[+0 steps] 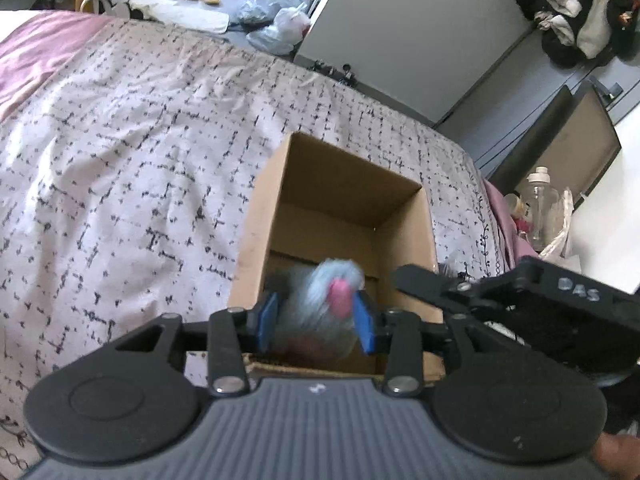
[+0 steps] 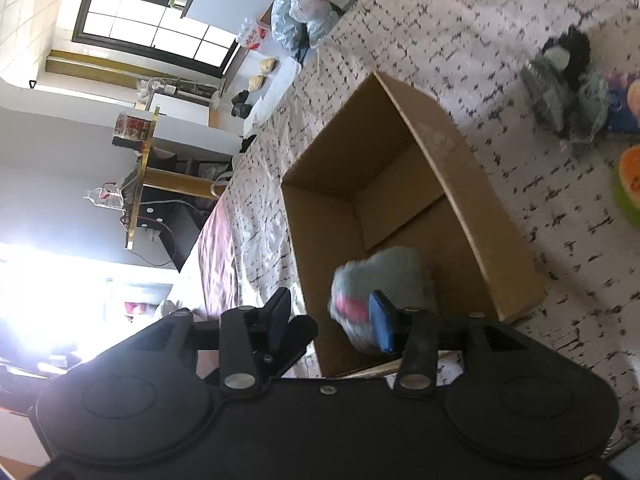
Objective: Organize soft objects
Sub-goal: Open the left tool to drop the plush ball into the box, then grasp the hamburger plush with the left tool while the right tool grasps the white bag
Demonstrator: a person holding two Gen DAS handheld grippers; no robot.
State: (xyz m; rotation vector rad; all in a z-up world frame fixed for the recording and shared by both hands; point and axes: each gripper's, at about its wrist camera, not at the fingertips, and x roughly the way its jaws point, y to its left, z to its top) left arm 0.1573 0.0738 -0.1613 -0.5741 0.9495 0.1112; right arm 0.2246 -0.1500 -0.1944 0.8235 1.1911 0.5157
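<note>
An open cardboard box stands on a bed with a white sheet with black marks. A fluffy pale blue soft toy with a pink patch is blurred, inside the box's near end, between the blue pads of my left gripper; the pads stand apart at its sides, and I cannot tell if they touch it. In the right wrist view the box holds the same toy. My right gripper is open and empty over the box's near wall. The right gripper's body shows in the left wrist view.
More soft toys lie on the bed beside the box: a black and grey one and an orange and green one. Plastic bags and shoes lie on the floor beyond the bed. A bottle stands beside the bed.
</note>
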